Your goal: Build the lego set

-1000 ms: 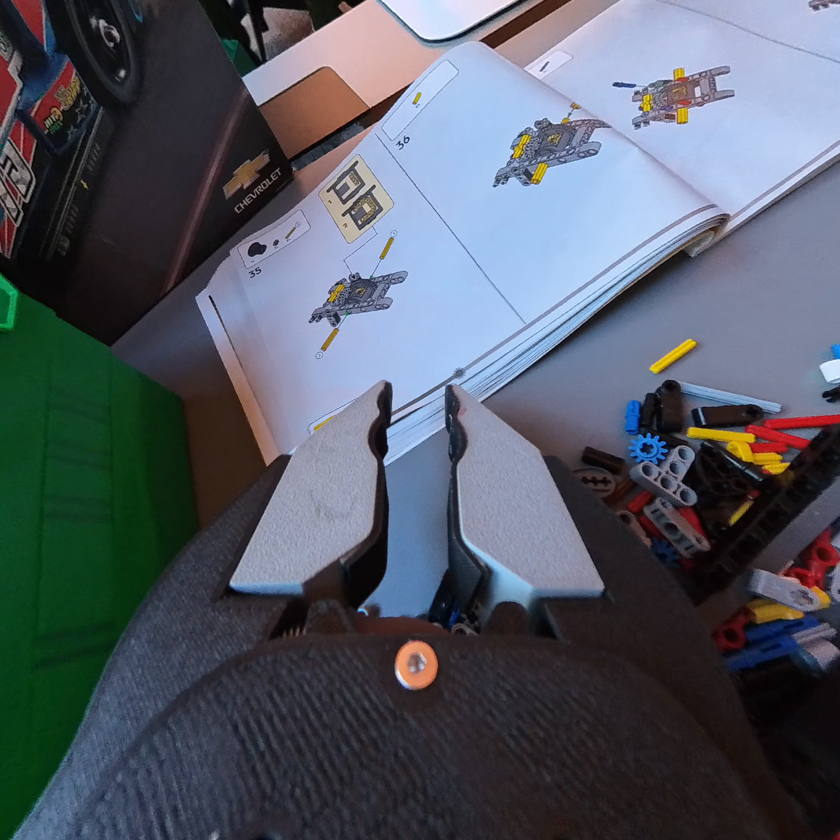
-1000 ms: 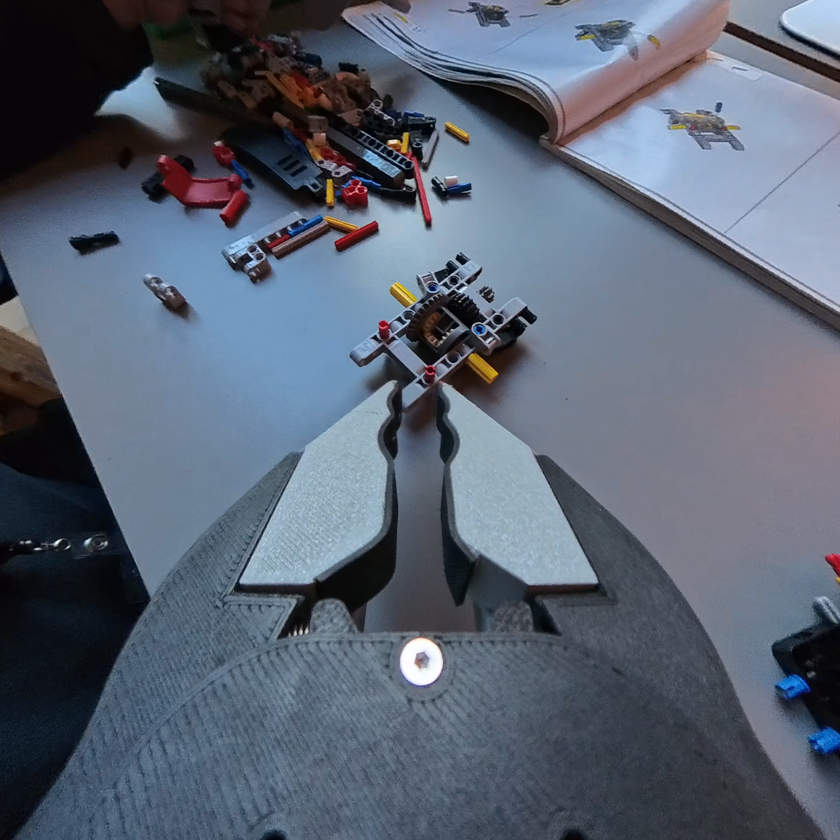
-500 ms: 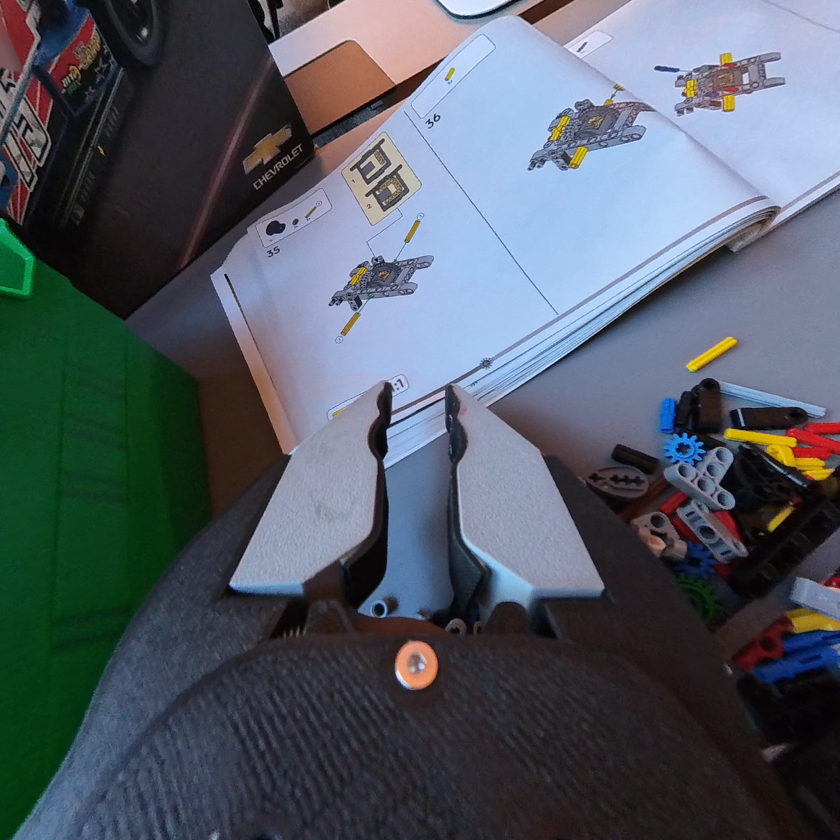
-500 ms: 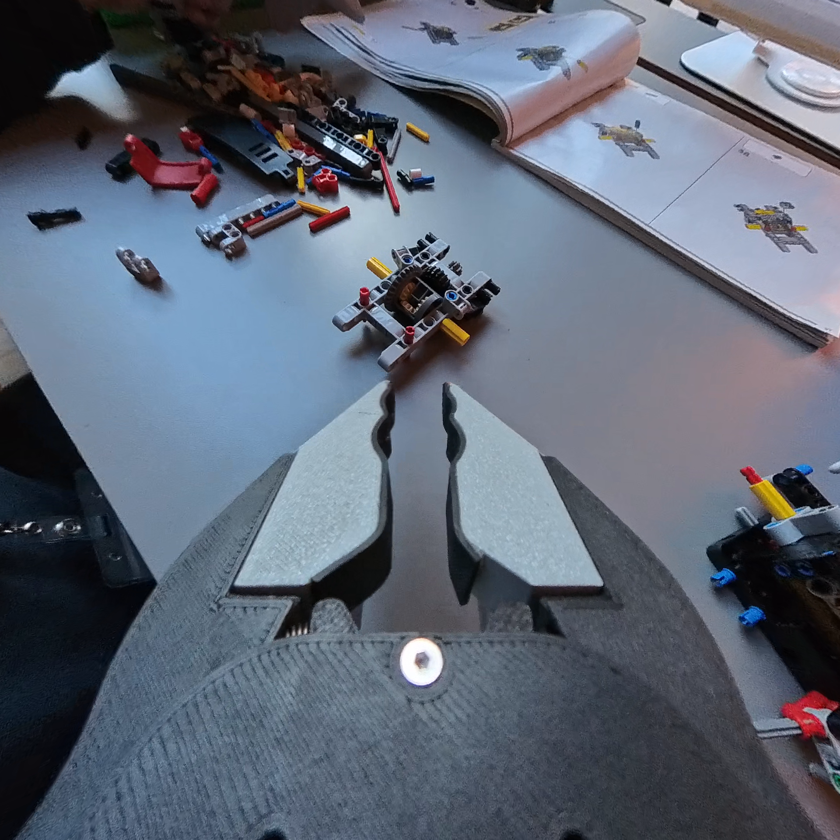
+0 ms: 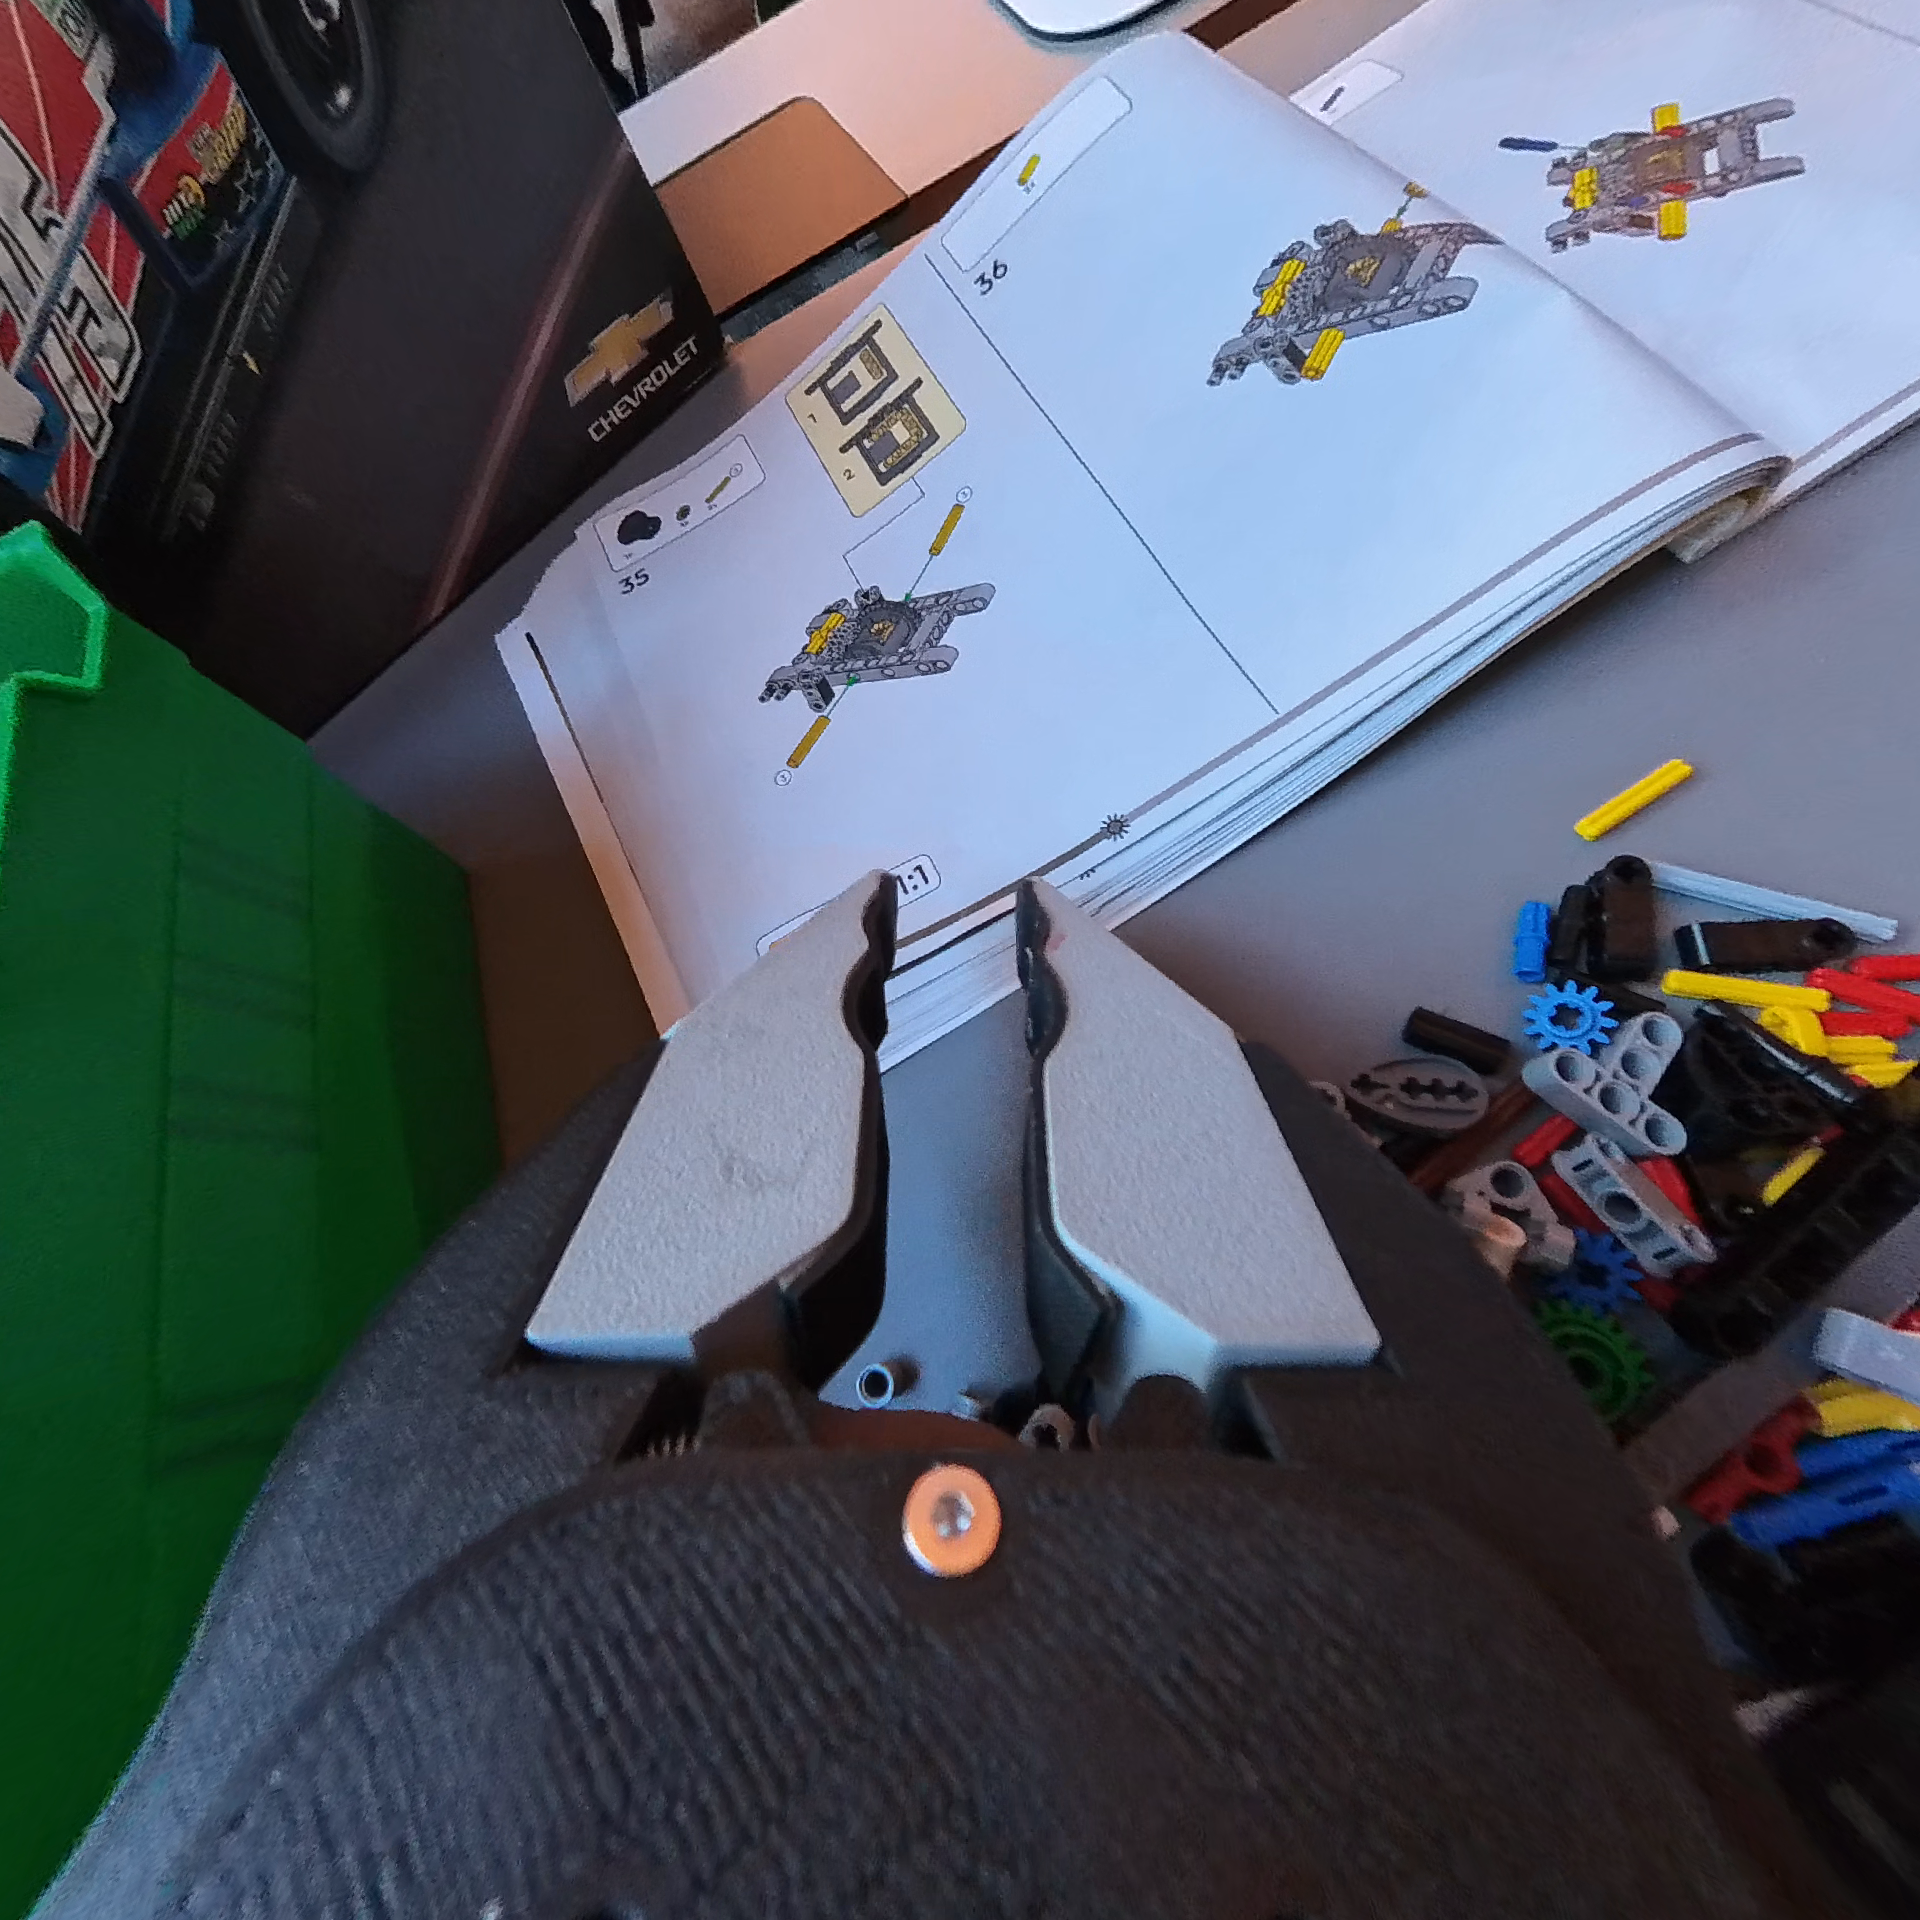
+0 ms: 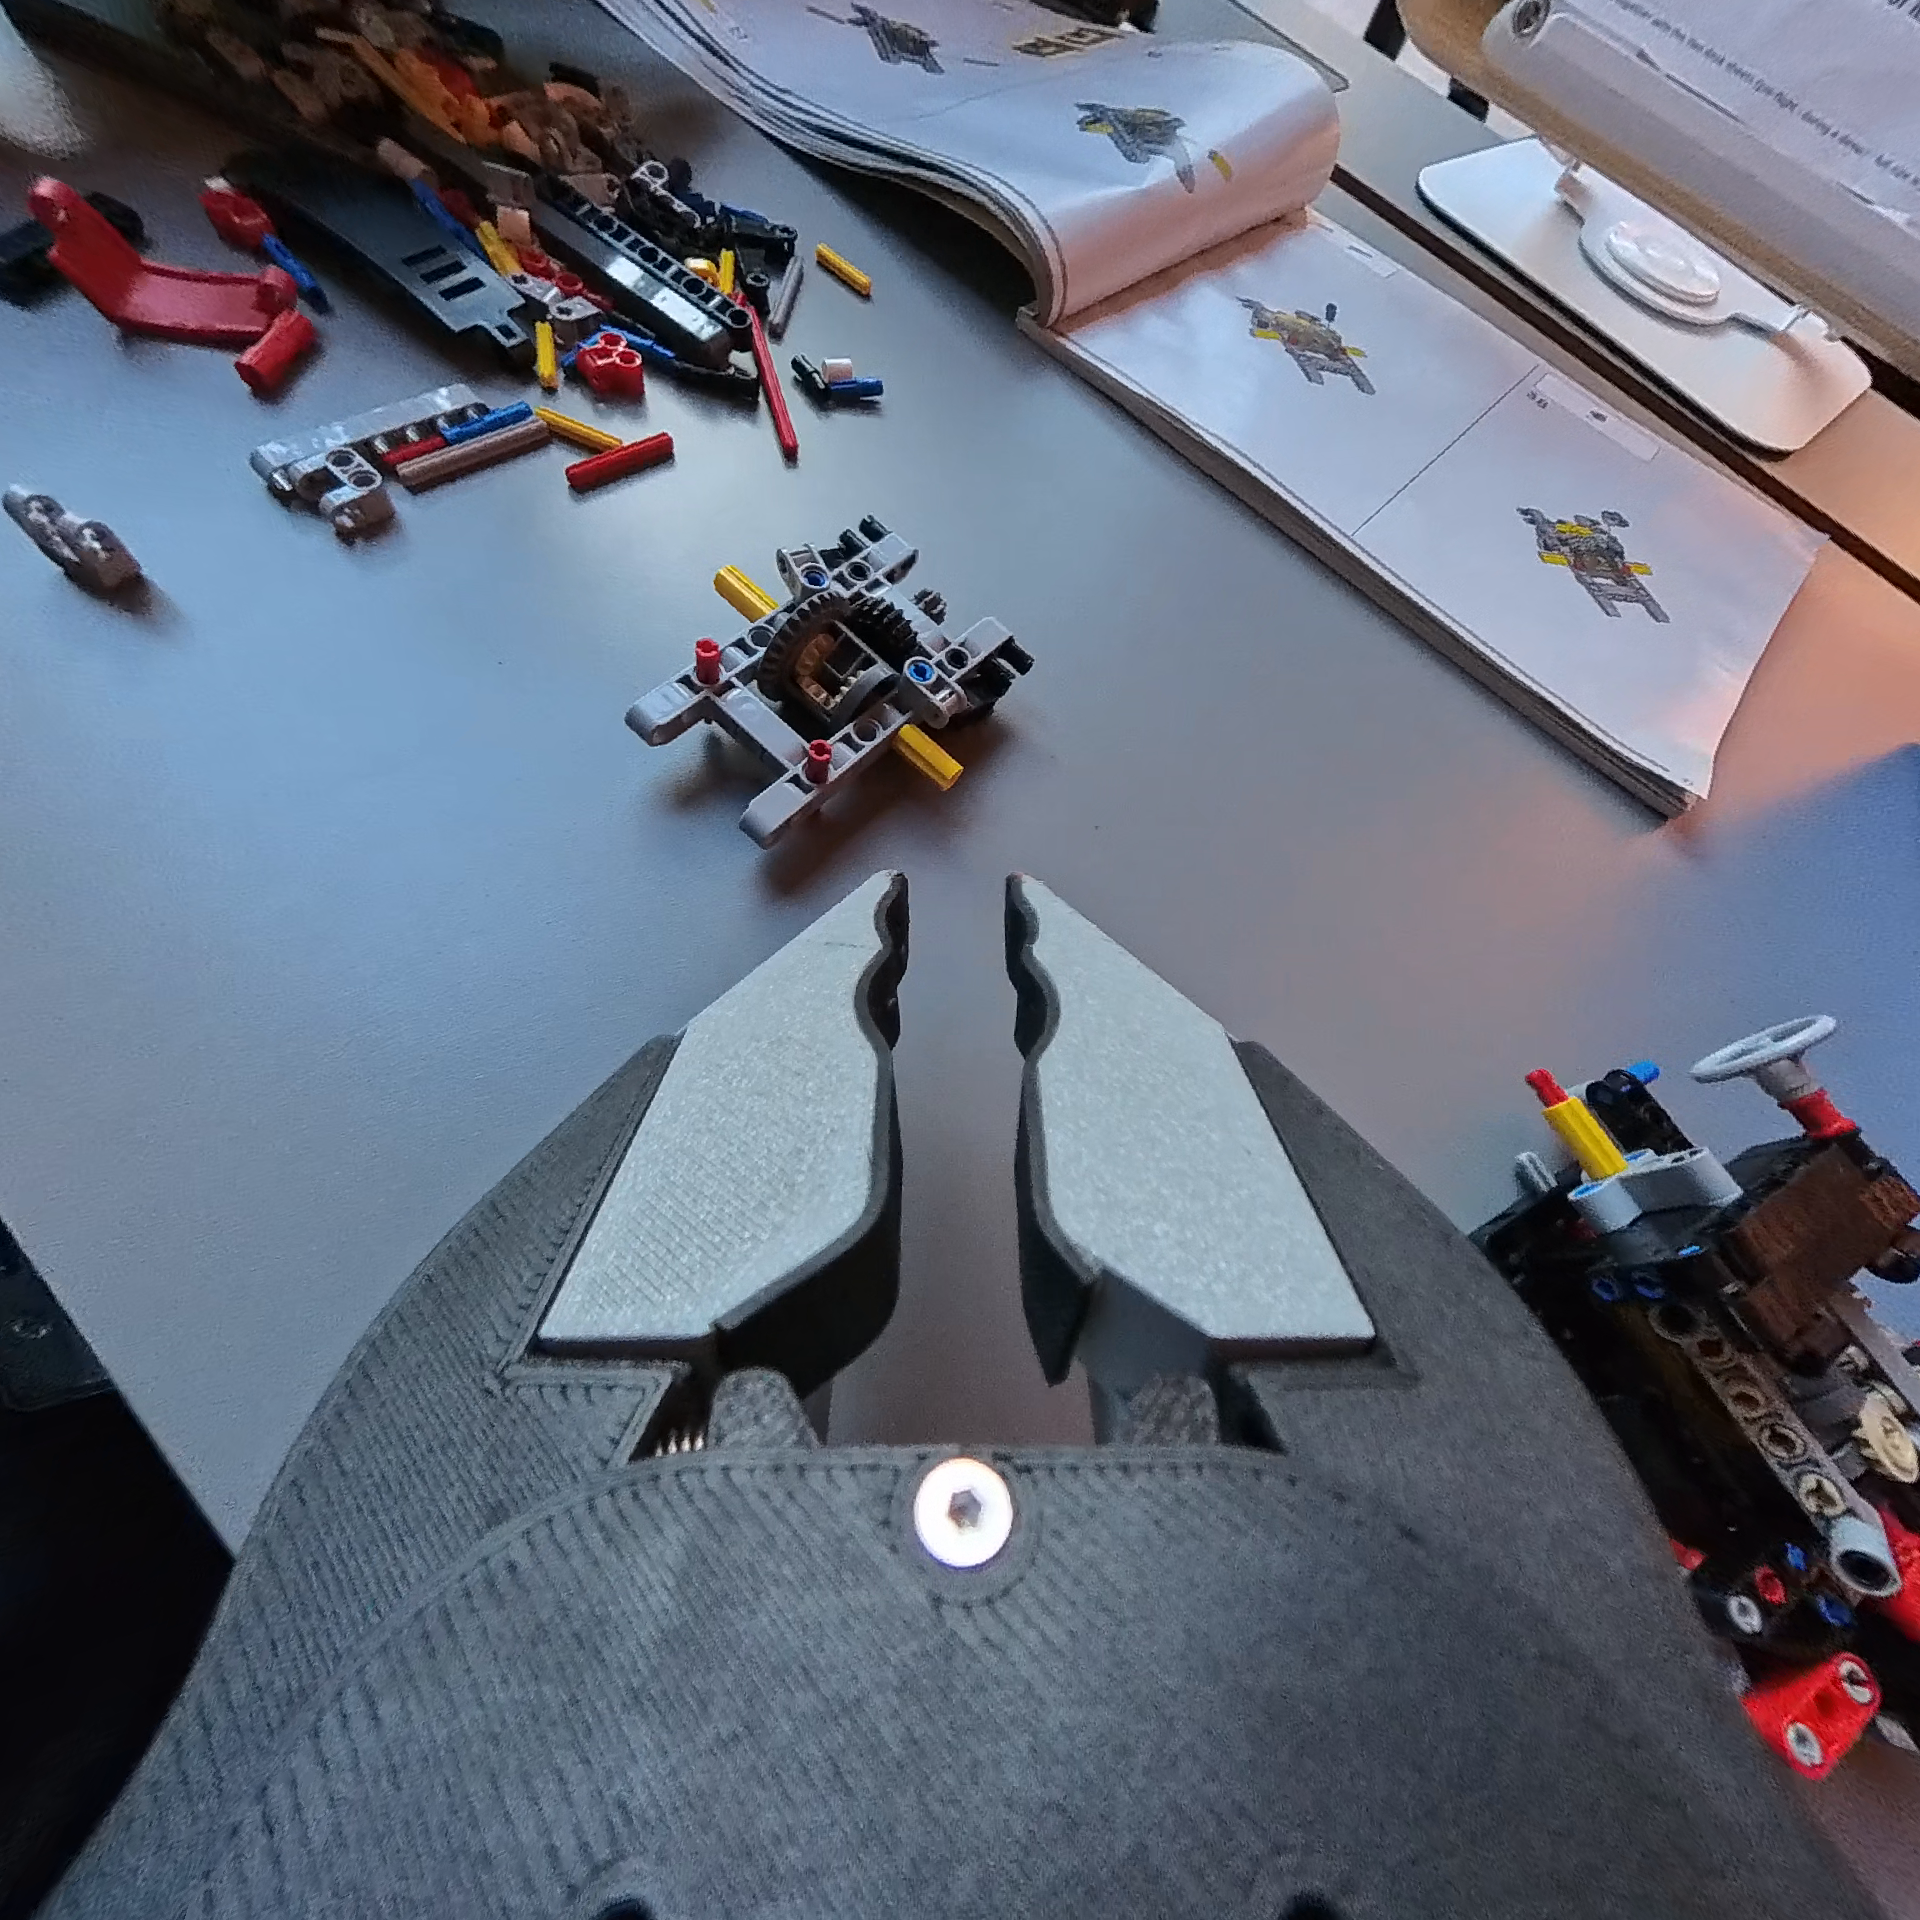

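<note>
1. the left tool (image 5: 956,894) has its fingers slightly apart with nothing between them, its tips above the near edge of the open instruction booklet (image 5: 1195,499), beside a pile of loose pieces (image 5: 1704,1091) on the tabletop (image 5: 1455,852).
2. the right tool (image 6: 956,888) is likewise slightly apart and bare, over the tabletop just short of the small grey gear assembly (image 6: 831,675), not touching it.
3. a larger built model (image 6: 1745,1299) sits to its right.

Matt grey table (image 6: 312,935), glossy plastic bricks (image 6: 623,312), smooth paper booklet (image 5: 1195,499).
</note>
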A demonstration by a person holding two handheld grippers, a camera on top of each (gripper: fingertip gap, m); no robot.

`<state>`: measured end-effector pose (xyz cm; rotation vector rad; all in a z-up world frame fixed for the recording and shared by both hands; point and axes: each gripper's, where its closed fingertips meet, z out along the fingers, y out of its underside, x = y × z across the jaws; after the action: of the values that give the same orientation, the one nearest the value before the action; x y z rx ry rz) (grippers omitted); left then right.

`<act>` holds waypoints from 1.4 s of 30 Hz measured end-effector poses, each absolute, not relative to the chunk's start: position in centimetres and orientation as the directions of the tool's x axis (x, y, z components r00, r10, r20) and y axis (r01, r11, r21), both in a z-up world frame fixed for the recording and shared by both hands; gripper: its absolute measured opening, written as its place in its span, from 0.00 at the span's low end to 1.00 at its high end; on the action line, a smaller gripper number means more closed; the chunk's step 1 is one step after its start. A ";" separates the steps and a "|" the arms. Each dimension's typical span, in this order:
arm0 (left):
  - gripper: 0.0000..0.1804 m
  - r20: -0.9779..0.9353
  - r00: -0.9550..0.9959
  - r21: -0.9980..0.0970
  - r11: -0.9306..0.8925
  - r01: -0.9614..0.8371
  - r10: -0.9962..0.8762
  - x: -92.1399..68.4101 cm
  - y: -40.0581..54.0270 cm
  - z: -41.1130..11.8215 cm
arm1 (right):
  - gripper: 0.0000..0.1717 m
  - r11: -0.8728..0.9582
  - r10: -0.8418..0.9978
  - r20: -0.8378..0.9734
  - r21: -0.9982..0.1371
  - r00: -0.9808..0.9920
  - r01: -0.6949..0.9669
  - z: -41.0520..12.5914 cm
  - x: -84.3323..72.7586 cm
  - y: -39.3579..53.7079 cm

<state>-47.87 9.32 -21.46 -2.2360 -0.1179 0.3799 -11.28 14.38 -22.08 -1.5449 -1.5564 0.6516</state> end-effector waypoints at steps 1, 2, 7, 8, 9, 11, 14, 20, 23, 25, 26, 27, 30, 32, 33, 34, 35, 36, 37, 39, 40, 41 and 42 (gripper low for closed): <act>0.11 -0.230 0.950 -0.769 -0.638 -0.044 0.212 -47.8 9.3 -21.4 | 0.09 0.106 0.976 0.191 -0.833 0.104 0.542 -22.0 -11.3 14.5; 0.11 -0.231 0.950 -0.770 -0.636 -0.046 0.211 -47.7 9.3 -21.3 | 0.09 0.101 0.976 0.187 -0.839 0.110 0.535 -21.9 -11.2 14.6; 0.12 -0.249 0.946 -0.768 -0.637 -0.061 0.209 -47.6 9.2 -21.0 | 0.09 0.083 0.978 0.167 -0.862 0.124 0.500 -21.3 -11.1 14.9; 0.12 -0.252 0.945 -0.767 -0.639 -0.064 0.207 -47.5 9.2 -20.9 | 0.09 0.080 0.979 0.161 -0.865 0.123 0.496 -21.2 -11.1 15.0; 0.12 -0.256 0.945 -0.766 -0.639 -0.069 0.205 -47.4 9.2 -20.9 | 0.09 0.075 0.980 0.154 -0.868 0.123 0.491 -21.1 -11.1 15.0; 0.12 -0.270 0.943 -0.766 -0.637 -0.086 0.197 -47.0 9.3 -20.6 | 0.09 0.065 0.983 0.137 -0.879 0.121 0.472 -20.8 -11.1 15.1; 0.12 -0.280 0.940 -0.765 -0.638 -0.094 0.197 -47.0 9.3 -20.7 | 0.09 0.041 0.988 0.101 -0.899 0.115 0.435 -20.3 -11.2 15.4; 0.12 -0.271 0.942 -0.764 -0.640 -0.086 0.198 -47.0 9.4 -21.0 | 0.09 0.019 0.993 0.061 -0.922 0.098 0.387 -19.5 -11.8 16.4; 0.12 -0.274 0.942 -0.767 -0.636 -0.091 0.195 -46.8 9.5 -20.8 | 0.08 0.015 0.994 0.055 -0.928 0.097 0.372 -19.3 -12.2 16.8; 0.12 -0.274 0.943 -0.769 -0.632 -0.096 0.190 -46.6 9.5 -20.6 | 0.08 0.008 0.994 0.046 -0.934 0.098 0.358 -19.1 -12.2 17.0; 0.12 -0.275 0.943 -0.771 -0.628 -0.100 0.187 -46.4 9.6 -20.5 | 0.08 0.004 0.995 0.040 -0.936 0.095 0.351 -19.0 -12.3 17.1; 0.12 -0.275 0.944 -0.773 -0.625 -0.103 0.184 -46.3 9.6 -20.5 | 0.08 0.000 0.995 0.035 -0.939 0.094 0.344 -18.9 -12.3 17.1; 0.12 -0.272 0.947 -0.772 -0.626 -0.111 0.169 -45.8 9.8 -20.6 | 0.08 -0.002 0.996 0.027 -0.945 0.086 0.326 -18.6 -12.4 17.3; 0.12 -0.278 0.948 -0.764 -0.634 -0.120 0.155 -45.5 9.8 -20.8 | 0.08 0.002 0.996 0.030 -0.948 0.084 0.319 -18.5 -12.6 17.4; 0.12 -0.282 0.947 -0.761 -0.636 -0.125 0.151 -45.4 9.9 -20.8 | 0.08 0.004 0.996 0.033 -0.949 0.084 0.316 -18.5 -12.7 17.5; 0.12 -0.284 0.947 -0.762 -0.635 -0.129 0.148 -45.3 9.9 -20.8 | 0.08 0.007 0.996 0.035 -0.950 0.084 0.312 -18.4 -12.8 17.6; 0.12 -0.284 0.948 -0.763 -0.633 -0.131 0.146 -45.2 9.9 -20.8 | 0.08 0.009 0.996 0.037 -0.952 0.085 0.305 -18.3 -12.9 17.7; 0.12 -0.282 0.948 -0.766 -0.630 -0.131 0.145 -45.1 10.0 -20.7 | 0.08 0.010 0.996 0.037 -0.954 0.085 0.299 -18.2 -13.0 17.8; 0.12 -0.281 0.949 -0.768 -0.627 -0.132 0.144 -45.0 10.0 -20.6 | 0.08 0.009 0.996 0.035 -0.956 0.084 0.293 -18.1 -13.0 17.8; 0.12 -0.280 0.949 -0.772 -0.622 -0.134 0.143 -44.9 10.0 -20.5 | 0.08 0.007 0.996 0.031 -0.959 0.081 0.285 -18.0 -13.2 18.0; 0.12 -0.283 0.949 -0.772 -0.620 -0.137 0.142 -44.9 10.0 -20.4 | 0.08 0.006 0.996 0.029 -0.960 0.079 0.282 -17.9 -13.3 18.0; 0.12 -0.287 0.947 -0.771 -0.621 -0.141 0.141 -44.9 10.0 -20.4 | 0.08 0.005 0.997 0.028 -0.960 0.078 0.278 -17.9 -13.3 18.1; 0.12 -0.292 0.946 -0.770 -0.621 -0.145 0.141 -44.9 10.1 -20.5 | 0.08 0.004 0.997 0.026 -0.961 0.076 0.275 -17.8 -13.4 18.2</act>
<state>-44.91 10.07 -20.47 -2.2034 0.0024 0.4093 -13.42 18.16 -17.83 -1.4350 -1.3565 0.9940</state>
